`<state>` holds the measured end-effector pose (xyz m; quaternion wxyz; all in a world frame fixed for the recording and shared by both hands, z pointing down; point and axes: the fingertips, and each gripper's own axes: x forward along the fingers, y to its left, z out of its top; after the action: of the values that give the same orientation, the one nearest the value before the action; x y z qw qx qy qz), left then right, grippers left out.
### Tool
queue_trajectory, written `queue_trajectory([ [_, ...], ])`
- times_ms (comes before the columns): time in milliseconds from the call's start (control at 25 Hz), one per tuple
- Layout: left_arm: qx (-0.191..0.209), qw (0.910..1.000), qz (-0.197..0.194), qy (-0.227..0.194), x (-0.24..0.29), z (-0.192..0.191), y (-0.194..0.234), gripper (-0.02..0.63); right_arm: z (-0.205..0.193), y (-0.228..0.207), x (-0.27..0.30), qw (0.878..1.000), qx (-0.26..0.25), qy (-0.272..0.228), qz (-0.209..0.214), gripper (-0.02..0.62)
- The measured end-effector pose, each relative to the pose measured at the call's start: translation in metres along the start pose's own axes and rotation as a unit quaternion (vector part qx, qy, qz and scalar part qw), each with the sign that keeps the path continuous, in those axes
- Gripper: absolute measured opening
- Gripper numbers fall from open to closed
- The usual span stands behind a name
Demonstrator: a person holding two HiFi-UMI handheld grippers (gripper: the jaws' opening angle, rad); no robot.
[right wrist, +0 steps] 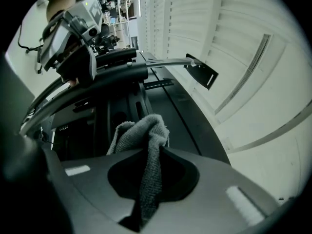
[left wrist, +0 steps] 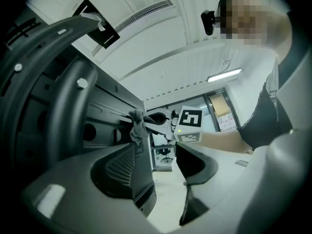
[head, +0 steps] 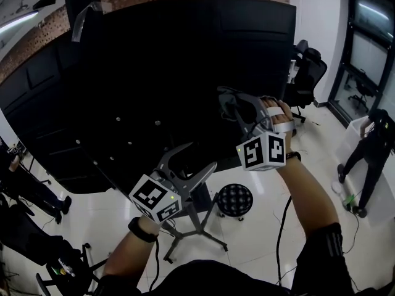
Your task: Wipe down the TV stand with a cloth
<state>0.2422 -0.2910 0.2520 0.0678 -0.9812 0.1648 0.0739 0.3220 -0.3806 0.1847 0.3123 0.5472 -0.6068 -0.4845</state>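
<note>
The left gripper [head: 199, 158] is low, on the left, in front of the big black TV [head: 154, 73]. Its claw is spread wide. In the left gripper view nothing sits between the two jaws of the left gripper [left wrist: 158, 165]. It looks up and across at the other gripper, so it is just waiting.

In the middle, the stand [head: 210, 236] has grey legs on the shiny white floor. A round black stool [head: 234, 199] is just beside the legs. The black bars of the stand [right wrist: 122, 74] run along the TV higher up.

The right gripper [head: 229, 103] is up high, close to the black TV. Its claw pinches the cloth [right wrist: 144, 135]. The cloth is grey and fuzzy, and it sticks out past the jaws in a soft bunch. The left gripper view shows the same cloth [left wrist: 137, 128] right by the dark bars. The pictures do not show if it touches them or is just near.

A person [head: 369, 159] is bent over, far off on the right.

The job looks like it is under way, or about to start, up high on the stand. No spot looks cleaner than another, so how much is done cannot be told. The lower bars and the legs look like they are left to wipe.
</note>
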Motion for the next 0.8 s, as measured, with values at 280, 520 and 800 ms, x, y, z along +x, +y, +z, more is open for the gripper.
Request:
queue_trajectory([
  [280,-0.005,1.0000,-0.001,0.001,0.001,-0.005,-0.004,0.287,0.011,-0.002,-0.013,0.999,0.036,-0.020,0.004,0.015],
  [520,-0.005,0.9992,0.040,0.003,-0.031,-0.003,0.016,0.287,0.081,0.051,-0.008,0.995,0.004,-0.094,0.042,0.015],
  [800,-0.001,0.9966,0.081,0.015,-0.064,-0.008,0.031,0.285,0.111,0.097,0.014,0.989,-0.003,-0.127,0.071,0.015],
])
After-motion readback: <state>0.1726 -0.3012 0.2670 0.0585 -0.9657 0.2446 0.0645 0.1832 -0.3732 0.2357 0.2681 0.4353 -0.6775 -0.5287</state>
